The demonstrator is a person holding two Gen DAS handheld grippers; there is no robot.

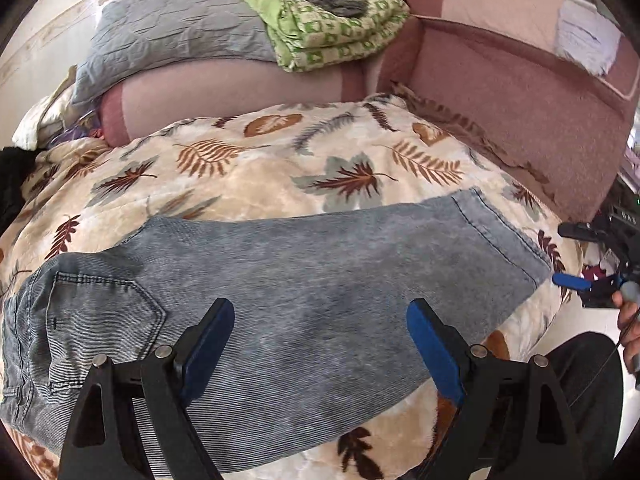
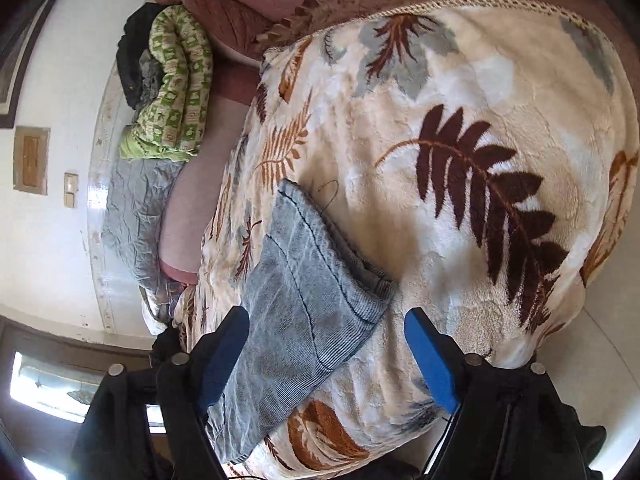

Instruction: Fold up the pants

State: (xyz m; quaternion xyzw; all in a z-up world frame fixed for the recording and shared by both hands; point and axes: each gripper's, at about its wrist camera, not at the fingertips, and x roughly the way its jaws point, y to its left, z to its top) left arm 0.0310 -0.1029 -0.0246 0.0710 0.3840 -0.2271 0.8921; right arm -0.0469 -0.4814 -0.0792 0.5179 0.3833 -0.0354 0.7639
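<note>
A home bedroom — leaf-print plush blanket [image 1: 256, 176], folded green quilt [image 1: 332, 32], pink sofa cushions [image 1: 520, 112].

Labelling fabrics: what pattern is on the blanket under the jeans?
Cream blanket with brown and grey leaf prints, clearest in the right wrist view.

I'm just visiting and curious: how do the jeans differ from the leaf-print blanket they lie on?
The jeans are plain faded blue denim; the leaf-print blanket is cream with brown and grey leaves. The jeans look ribbed and stitched, with a back pocket; the blanket looks plush. The jeans cover only part of the blanket. Both lie flat.
</note>
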